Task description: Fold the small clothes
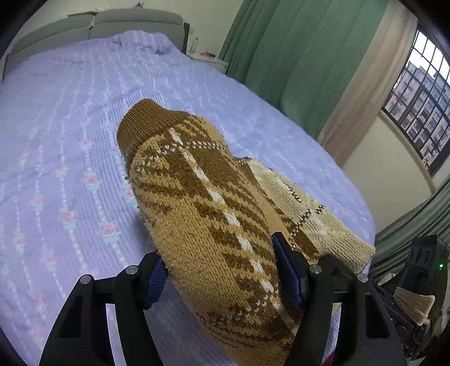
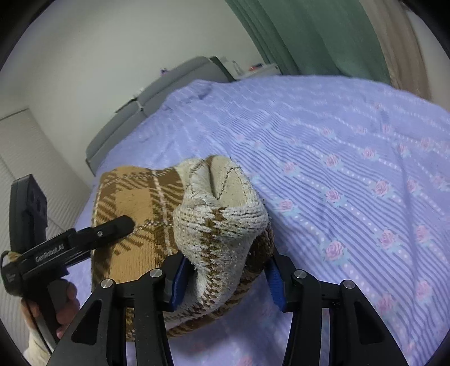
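A small knitted sweater (image 1: 197,183), brown and tan plaid with a ribbed collar, hangs slightly above the purple flowered bedspread (image 1: 70,140). Its far collar end still rests on the bed. My left gripper (image 1: 222,253) is shut on the near end, both blue pads pressing into a thick bunch of knit. In the right wrist view the sweater (image 2: 135,202) is doubled over so its cream inner side shows. My right gripper (image 2: 226,261) is shut on that cream fold. A black finger (image 2: 112,229) of the left tool lies across the plaid, with a hand (image 2: 66,305) on its handle.
The bedspread (image 2: 351,169) stretches wide to the right and far side. A grey headboard (image 1: 98,25) stands at the far end and a white nightstand (image 1: 211,60) beside it. Green curtains (image 1: 281,56) and a barred window (image 1: 422,98) line the right.
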